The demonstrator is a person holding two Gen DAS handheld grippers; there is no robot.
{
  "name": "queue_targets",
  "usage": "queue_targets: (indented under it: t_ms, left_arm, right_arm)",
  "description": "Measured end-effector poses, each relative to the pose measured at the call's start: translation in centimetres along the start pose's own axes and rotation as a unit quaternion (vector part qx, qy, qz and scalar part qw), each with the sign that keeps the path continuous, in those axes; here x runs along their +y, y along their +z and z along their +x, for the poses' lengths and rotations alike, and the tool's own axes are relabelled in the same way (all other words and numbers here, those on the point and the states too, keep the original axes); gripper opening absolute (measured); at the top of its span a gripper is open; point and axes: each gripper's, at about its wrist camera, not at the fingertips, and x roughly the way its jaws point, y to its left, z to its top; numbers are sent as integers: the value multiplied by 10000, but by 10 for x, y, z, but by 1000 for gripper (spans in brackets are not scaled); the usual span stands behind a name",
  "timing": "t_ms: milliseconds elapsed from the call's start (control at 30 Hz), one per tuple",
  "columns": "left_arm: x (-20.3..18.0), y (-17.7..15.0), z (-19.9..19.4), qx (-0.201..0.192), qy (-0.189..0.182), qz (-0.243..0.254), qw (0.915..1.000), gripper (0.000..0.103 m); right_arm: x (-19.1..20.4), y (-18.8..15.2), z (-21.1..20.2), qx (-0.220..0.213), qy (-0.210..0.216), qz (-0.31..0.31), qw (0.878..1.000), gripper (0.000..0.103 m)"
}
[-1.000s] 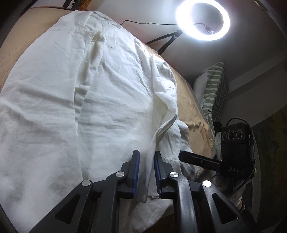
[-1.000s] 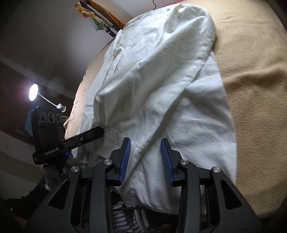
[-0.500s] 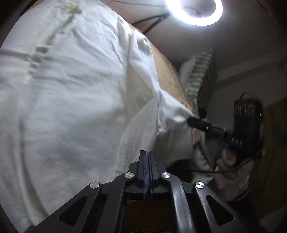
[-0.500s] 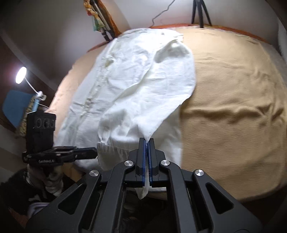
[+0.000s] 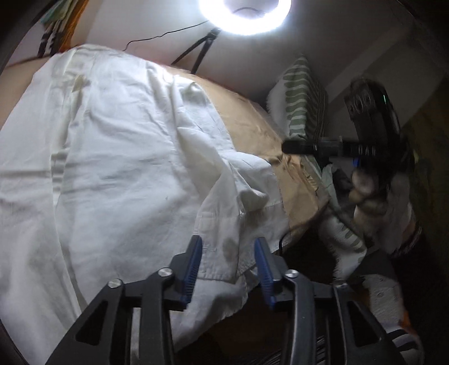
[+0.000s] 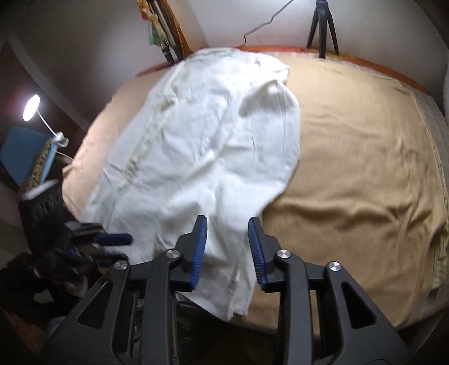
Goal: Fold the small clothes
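no legible text, labels or numbers

Both views sit low at the near edge of the bed [image 6: 350,157], each looking forward along its own gripper's fingers. The left wrist view is close over the shirt [image 5: 112,157], facing up the bed toward the ring light [image 5: 244,16] and pillow [image 5: 303,101], with the right gripper [image 5: 291,146] at its right. The right wrist view looks across the shirt [image 6: 202,134] from slightly farther back, with the left gripper [image 6: 115,238] at its left. Both share the shirt and blanket.
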Motion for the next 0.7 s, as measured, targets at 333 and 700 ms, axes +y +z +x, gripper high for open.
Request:
queue_targets:
  t_ms: [333,700]
  left_arm:
    - [-17,-1,32,191,447,339,9982,43]
    - [19,16,40,190,-2066,-1729,9629,0]
  right_arm:
    - [-22,-43,27,300,-249,533,9978,33]
    - [-33,-63,4,-396,1219,1158,9850,7]
